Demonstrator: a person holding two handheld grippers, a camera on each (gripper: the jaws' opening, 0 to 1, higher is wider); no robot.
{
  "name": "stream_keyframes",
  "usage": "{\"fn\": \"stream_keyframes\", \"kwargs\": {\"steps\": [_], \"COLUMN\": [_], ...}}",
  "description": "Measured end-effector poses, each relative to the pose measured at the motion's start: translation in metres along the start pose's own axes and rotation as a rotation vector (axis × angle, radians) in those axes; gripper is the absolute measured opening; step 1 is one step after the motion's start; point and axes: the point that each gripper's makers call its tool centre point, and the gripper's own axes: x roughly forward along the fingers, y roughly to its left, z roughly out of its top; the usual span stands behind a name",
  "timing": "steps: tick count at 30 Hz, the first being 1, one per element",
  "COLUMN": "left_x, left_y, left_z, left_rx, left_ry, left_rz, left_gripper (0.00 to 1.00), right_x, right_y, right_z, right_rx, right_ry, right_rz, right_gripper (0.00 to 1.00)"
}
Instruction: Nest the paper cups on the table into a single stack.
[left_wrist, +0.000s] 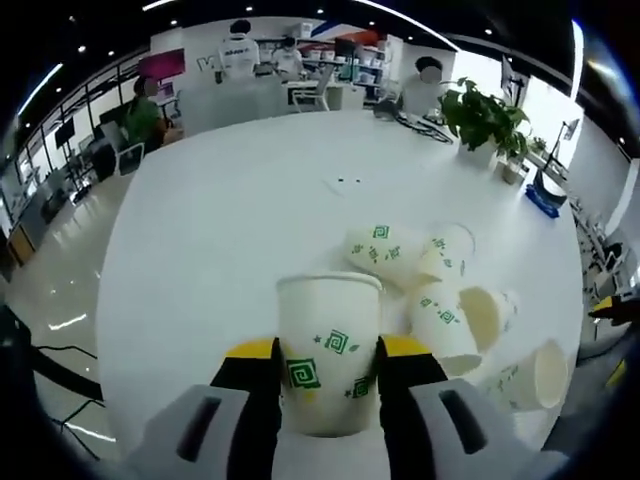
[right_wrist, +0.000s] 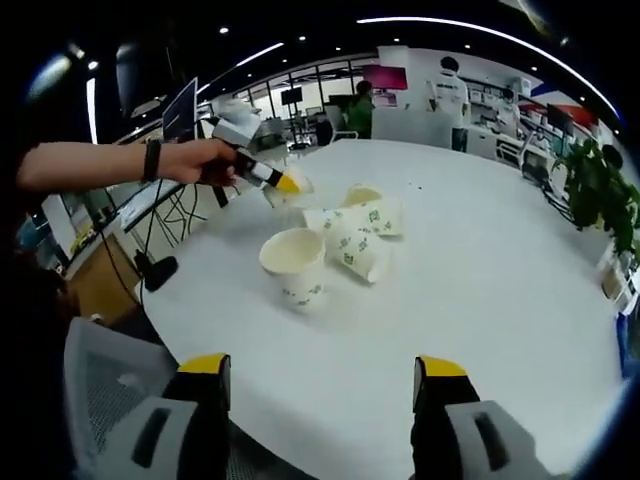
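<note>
A white paper cup (left_wrist: 328, 350) with green square marks stands upright between my left gripper's (left_wrist: 328, 372) yellow-tipped jaws, which are shut on its sides. Beyond it to the right, several like cups (left_wrist: 445, 325) lie on their sides in a loose cluster on the white table (left_wrist: 230, 230). In the right gripper view the cluster (right_wrist: 355, 248) is at mid-table, with one cup (right_wrist: 294, 265) mouth-up nearest me. My right gripper (right_wrist: 322, 380) is open over the table's near edge, with nothing in it. A hand holds the left gripper (right_wrist: 262, 174) with its cup just left of the cluster.
Potted plants (left_wrist: 485, 125) stand at the table's far right edge, with a blue item (left_wrist: 543, 200) beyond. A small dark mark (left_wrist: 348, 181) is on the tabletop. People and office chairs are past the far side. A grey chair back (right_wrist: 110, 400) is by the near edge.
</note>
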Motion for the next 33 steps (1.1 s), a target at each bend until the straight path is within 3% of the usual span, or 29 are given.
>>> {"fn": "stream_keyframes", "kwargs": {"steps": [12,17,21,28,33], "left_x": [-0.024,-0.031,-0.043,-0.050,-0.056], "left_y": [-0.023,-0.027,-0.045,-0.067,-0.085], "left_z": [-0.020,-0.017,-0.021,-0.022,-0.021], "left_rx": [0.061,0.104,0.102,0.229,0.275], "left_ry": [-0.013,-0.019,-0.047,-0.066,-0.090], "left_rz": [-0.025,-0.040,-0.073,-0.097,-0.132], "left_gripper": [0.35,0.35,0.36,0.36,0.36], "right_x": [0.011,0.012,0.015,0.020,0.026], "right_y": [0.001,-0.001,0.000,-0.001,0.000], "right_z": [0.027,0.035,0.040,0.059,0.075], "right_rx": [-0.024,-0.035,-0.012,-0.023,-0.032], "right_ry": [-0.026,-0.028,-0.034,-0.053,-0.062], "right_rz": [0.050,0.064,0.086,0.117,0.143], "right_gripper": [0.74,0.74,0.74,0.73,0.72]}}
